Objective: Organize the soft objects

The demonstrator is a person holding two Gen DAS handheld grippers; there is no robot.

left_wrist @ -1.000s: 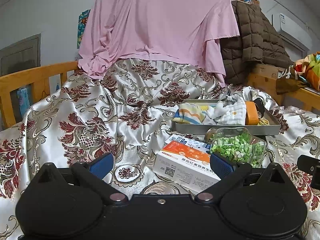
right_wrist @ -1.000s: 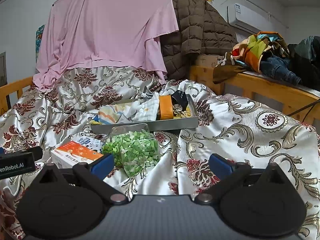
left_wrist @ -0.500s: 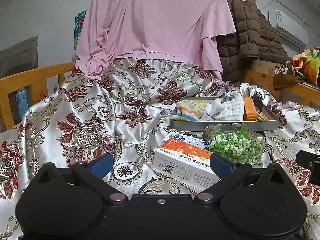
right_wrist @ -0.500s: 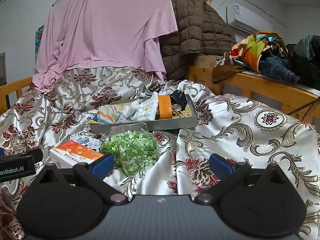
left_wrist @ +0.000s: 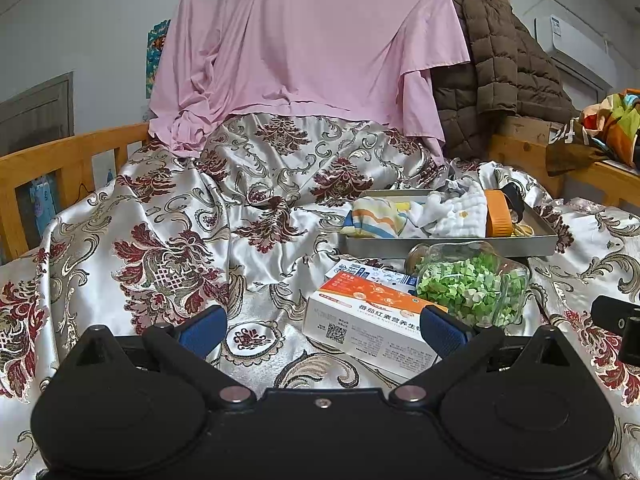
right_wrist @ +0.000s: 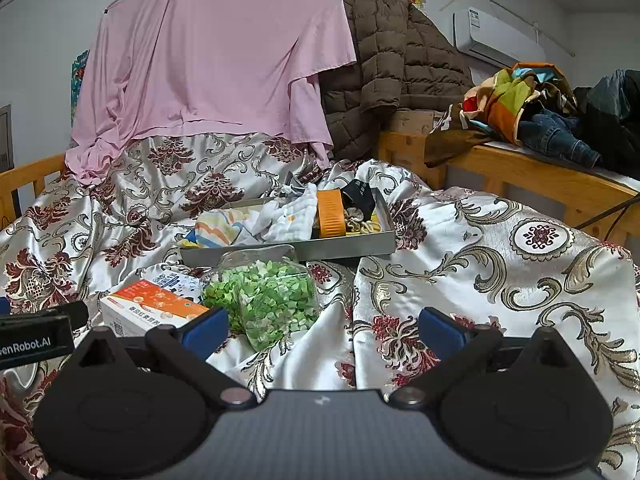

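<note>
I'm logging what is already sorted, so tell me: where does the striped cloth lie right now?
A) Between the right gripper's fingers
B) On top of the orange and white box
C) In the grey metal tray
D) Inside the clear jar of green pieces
C: the striped cloth lies in the grey metal tray, beside a white cloth.

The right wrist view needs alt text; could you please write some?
The open right gripper hovers over a floral satin bedspread, facing a clear jar of green pieces lying before a metal tray of folded cloths.
</note>
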